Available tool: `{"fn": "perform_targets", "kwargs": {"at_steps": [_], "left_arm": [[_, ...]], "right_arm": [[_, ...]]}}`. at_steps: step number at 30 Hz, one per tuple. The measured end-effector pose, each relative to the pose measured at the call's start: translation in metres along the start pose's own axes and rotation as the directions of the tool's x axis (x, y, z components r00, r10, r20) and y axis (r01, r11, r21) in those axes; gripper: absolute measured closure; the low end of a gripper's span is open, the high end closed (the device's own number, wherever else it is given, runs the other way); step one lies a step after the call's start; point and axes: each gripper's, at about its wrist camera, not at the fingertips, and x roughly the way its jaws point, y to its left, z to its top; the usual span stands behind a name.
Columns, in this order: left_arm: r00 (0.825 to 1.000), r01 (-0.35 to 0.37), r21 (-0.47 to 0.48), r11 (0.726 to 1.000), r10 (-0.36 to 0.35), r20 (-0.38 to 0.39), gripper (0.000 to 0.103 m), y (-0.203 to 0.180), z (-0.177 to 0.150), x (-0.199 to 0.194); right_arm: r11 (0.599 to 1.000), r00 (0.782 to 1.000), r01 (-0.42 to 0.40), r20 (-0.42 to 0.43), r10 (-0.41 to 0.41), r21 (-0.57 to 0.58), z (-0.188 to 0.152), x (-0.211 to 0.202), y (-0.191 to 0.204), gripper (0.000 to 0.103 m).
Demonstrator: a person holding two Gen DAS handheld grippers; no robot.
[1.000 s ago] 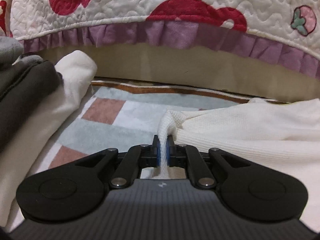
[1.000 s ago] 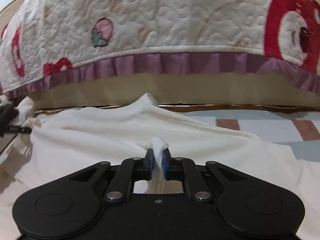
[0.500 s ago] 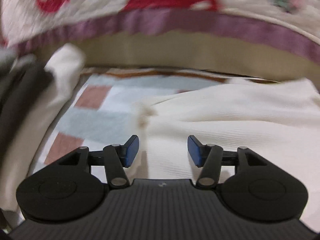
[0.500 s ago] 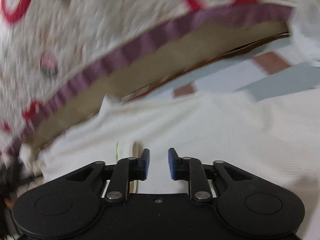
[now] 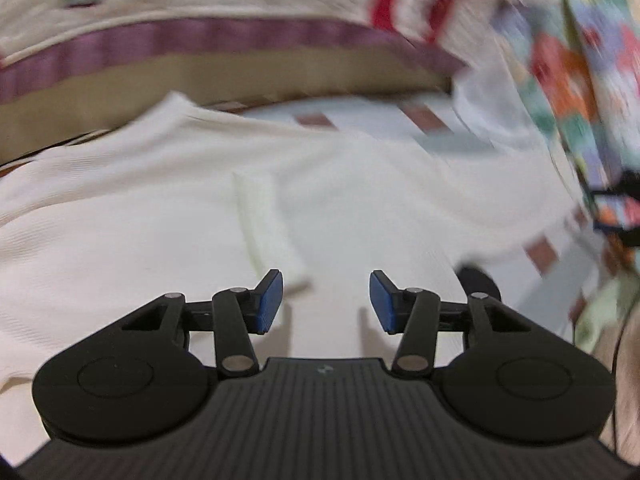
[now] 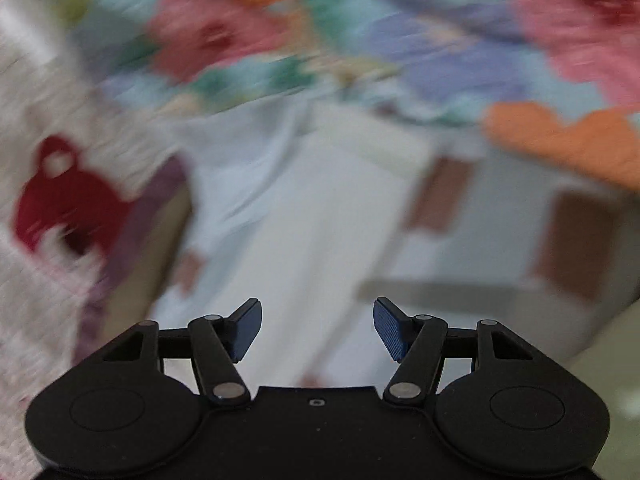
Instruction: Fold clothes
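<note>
Cream ribbed knit garment (image 5: 168, 216) lies spread on the checked grey, white and brown mat (image 5: 452, 140), with a narrow ribbed strip (image 5: 264, 224) of it folded across its middle. Left gripper (image 5: 326, 300) hangs just above the cloth, jaws parted and closing slightly, nothing between them. Right gripper (image 6: 318, 328) has jaws opening wide, also empty, aimed at bare mat near the quilted cream cover with red print and purple frill (image 6: 60, 200) and a multicoloured patchwork fabric (image 6: 360, 40); the garment is not clearly visible there. Both views are blurred. Risks: a re-grasp in this blur may catch one layer only or drag the fold open; the right may snag the patchwork fabric.
</note>
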Motion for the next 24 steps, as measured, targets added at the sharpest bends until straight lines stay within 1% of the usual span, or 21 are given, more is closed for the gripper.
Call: {"fn": "perform_targets", "kwargs": {"at_steps": [2,4,8,9,11,12,13,14,15,16,17,18,20,22,24], "left_arm": [[1.000,0.008,0.034,0.999,-0.007,-0.011,0.056,-0.009,-0.005,0.008],[1.000,0.012,0.049,0.999,-0.011,-0.021,0.056,-0.011,-0.007,0.012],[1.000,0.018,0.049,0.999,-0.017,-0.021,0.056,-0.009,-0.011,0.012],[1.000,0.020,0.047,0.999,-0.019,-0.020,0.057,-0.009,-0.011,0.011],[1.000,0.025,0.041,0.999,-0.025,-0.020,0.057,-0.007,-0.012,0.008],[0.999,0.027,0.041,0.999,-0.026,-0.021,0.057,-0.006,-0.012,0.007],[0.999,0.027,0.042,0.999,-0.026,-0.023,0.057,-0.004,-0.013,0.006],[0.999,0.025,0.044,0.999,-0.024,-0.025,0.057,-0.003,-0.014,0.005],[0.999,0.020,0.047,0.999,-0.019,-0.026,0.057,-0.001,-0.016,0.004],[1.000,0.013,0.050,0.999,-0.011,-0.024,0.057,0.000,-0.018,0.002],[1.000,0.006,0.054,0.999,-0.005,-0.019,0.057,0.002,-0.019,0.000],[1.000,0.000,0.057,0.998,0.001,-0.014,0.057,0.004,-0.021,-0.002],[1.000,-0.016,0.074,0.997,0.016,0.001,0.057,0.007,-0.024,-0.007],[0.999,-0.038,0.143,0.989,0.038,0.002,0.054,0.006,-0.031,-0.009],[0.998,-0.064,0.201,0.977,0.066,-0.004,0.054,0.005,-0.036,-0.009]], "right_arm": [[0.999,0.999,0.036,0.010,-0.036,-0.004,0.009,0.005,-0.014,0.036],[0.996,0.997,0.070,0.038,-0.068,-0.050,0.012,0.012,-0.016,0.036],[0.992,0.995,0.082,0.070,-0.075,-0.100,0.017,0.035,-0.013,0.036],[0.988,0.993,0.091,0.086,-0.081,-0.123,0.018,0.040,-0.012,0.037],[0.974,0.985,0.125,0.138,-0.100,-0.191,0.017,0.048,-0.005,0.042],[0.964,0.980,0.144,0.167,-0.108,-0.225,0.016,0.051,-0.001,0.042],[0.952,0.975,0.156,0.193,-0.107,-0.262,0.015,0.055,0.003,0.046],[0.938,0.972,0.168,0.209,-0.106,-0.303,0.014,0.060,0.007,0.066],[0.920,0.969,0.184,0.218,-0.112,-0.347,0.013,0.064,0.012,0.084],[0.899,0.967,0.200,0.228,-0.116,-0.389,0.012,0.068,0.017,0.096],[0.897,0.969,0.181,0.228,-0.093,-0.404,0.011,0.067,0.022,0.096],[0.908,0.974,0.133,0.221,-0.047,-0.396,0.010,0.063,0.028,0.096],[0.911,0.976,0.047,0.214,0.046,-0.410,0.002,0.048,0.046,0.096],[0.885,0.972,-0.035,0.192,0.139,-0.465,-0.015,0.031,0.076,0.096],[0.848,0.963,-0.133,0.136,0.233,-0.513,-0.035,0.018,0.108,0.096]]}}
